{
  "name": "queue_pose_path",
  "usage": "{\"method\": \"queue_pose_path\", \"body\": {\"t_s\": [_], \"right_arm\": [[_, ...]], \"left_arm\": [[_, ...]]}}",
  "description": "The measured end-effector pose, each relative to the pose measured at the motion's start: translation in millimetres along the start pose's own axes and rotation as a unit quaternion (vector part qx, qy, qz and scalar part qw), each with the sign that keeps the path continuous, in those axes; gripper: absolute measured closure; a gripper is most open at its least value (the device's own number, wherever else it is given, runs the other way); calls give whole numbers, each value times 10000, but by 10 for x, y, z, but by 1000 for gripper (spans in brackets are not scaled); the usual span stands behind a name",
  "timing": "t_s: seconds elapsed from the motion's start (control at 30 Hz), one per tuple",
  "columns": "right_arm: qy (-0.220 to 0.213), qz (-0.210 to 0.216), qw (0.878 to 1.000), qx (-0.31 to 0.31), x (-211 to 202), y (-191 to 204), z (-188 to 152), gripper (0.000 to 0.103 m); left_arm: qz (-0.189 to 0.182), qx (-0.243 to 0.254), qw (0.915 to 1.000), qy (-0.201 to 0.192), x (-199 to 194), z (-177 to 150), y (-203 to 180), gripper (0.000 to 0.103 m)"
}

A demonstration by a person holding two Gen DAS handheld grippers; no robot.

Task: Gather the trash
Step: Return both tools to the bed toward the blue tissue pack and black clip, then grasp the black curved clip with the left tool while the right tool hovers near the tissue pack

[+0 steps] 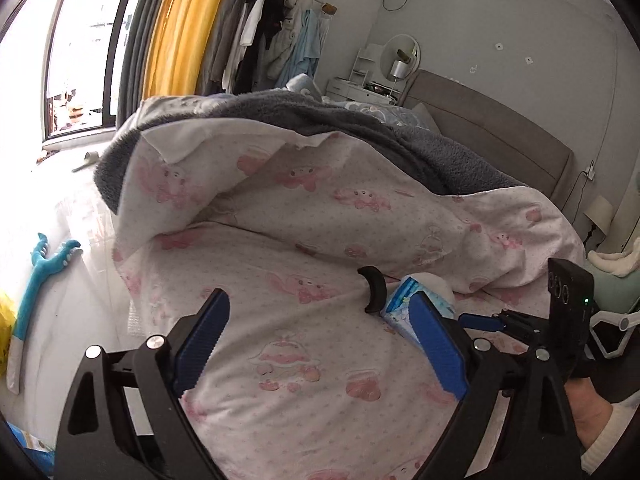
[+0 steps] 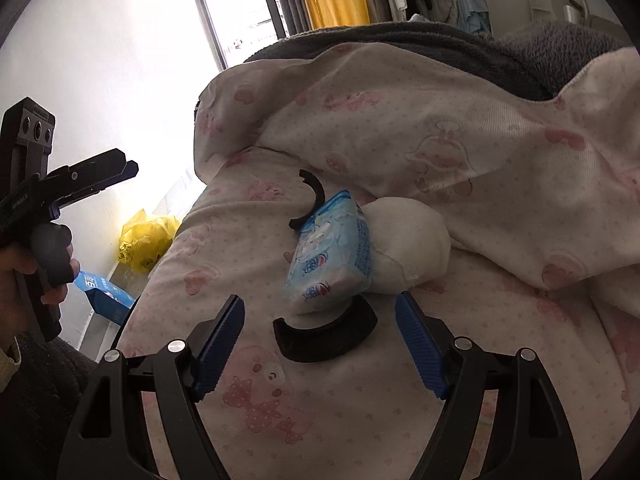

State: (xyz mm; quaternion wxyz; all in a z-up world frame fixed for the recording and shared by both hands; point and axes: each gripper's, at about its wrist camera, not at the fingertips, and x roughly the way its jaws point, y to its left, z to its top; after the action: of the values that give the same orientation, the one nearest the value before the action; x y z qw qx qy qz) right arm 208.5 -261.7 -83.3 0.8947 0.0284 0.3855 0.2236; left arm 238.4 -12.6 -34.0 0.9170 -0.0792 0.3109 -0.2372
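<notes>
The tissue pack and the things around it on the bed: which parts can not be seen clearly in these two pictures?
- Tissue pack: left wrist view, the left gripper's finger covers most of it.
- White ball: right wrist view, the pack hides its left side.
- Blue box: right wrist view, print too small to read.

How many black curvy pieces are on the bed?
2. A wide arc lies just ahead of the right gripper, touching the tissue pack. A thin arc lies beyond the pack. The quilt may hide more.
</notes>
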Motion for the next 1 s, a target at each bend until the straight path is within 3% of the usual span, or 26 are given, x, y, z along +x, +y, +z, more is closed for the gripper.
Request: {"method": "queue_pose_path", "body": {"t_s": [0.13,0.47,0.6,0.73,1.0], "right_arm": [[14,209,9996,193,46,-113,10,25],[262,284,9993,-22,157,-76,-25,41],[281,262,9993,17,161,-102,-22,52],[287,296,9992,13,157,-117,-22,55],[76,223,9997,70,-39,-225,-12,57]], "left_arm": [[-192,-101,9997,129,158,11,-42,12],[-415,-219,9980,425,550,1,-167,13],[-448,-289,9971,536,702,-19,-193,14],[-455,-288,9960,711,860,-61,-216,18],[-478,-542,9951,677,1028,-61,-197,23]]}}
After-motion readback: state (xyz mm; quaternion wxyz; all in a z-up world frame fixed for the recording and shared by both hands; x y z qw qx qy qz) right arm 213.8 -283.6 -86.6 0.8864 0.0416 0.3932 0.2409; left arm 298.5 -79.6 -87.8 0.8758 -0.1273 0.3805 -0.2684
